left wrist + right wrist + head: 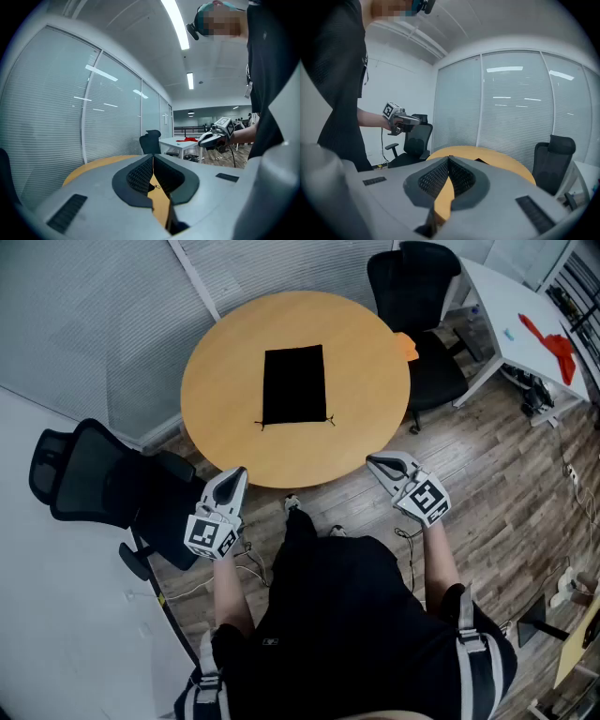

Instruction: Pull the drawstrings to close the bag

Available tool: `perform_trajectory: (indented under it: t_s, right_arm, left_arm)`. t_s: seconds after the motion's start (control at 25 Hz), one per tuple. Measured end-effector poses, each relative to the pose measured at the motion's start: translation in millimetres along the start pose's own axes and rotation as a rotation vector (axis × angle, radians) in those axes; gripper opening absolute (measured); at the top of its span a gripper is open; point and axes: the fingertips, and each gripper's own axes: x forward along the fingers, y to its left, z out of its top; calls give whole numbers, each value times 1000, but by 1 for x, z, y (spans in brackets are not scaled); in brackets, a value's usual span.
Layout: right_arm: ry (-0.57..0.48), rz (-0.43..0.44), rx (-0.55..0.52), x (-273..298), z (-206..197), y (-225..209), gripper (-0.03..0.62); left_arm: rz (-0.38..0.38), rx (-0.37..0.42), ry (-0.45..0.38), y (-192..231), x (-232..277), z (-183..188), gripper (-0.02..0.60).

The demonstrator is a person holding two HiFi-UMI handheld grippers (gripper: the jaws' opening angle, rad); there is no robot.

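Observation:
A flat black drawstring bag (294,384) lies in the middle of the round wooden table (225,362). Its two thin cord ends (260,424) stick out at the corners of the edge nearest me. My left gripper (237,472) hangs off the table's front left edge, its jaws closed together with nothing between them. My right gripper (370,461) hovers off the front right edge, also shut and empty. In the left gripper view the jaw tips (153,156) meet over the tabletop. In the right gripper view the tips (449,158) meet too. Both grippers are well short of the bag.
A black office chair (94,479) stands at the front left and another (417,296) behind the table at the right. A white desk (516,306) with a red item (555,341) is at the far right. Blinds on glass walls close off the back.

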Motion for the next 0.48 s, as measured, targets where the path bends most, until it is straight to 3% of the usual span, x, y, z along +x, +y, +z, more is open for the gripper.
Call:
perform_trajectory:
  t_s: [0.48]
  right_arm:
    - [13,-29,48,25,-10,-21,57]
  left_arm:
    - [-3,-25,40,29,21,-15,15]
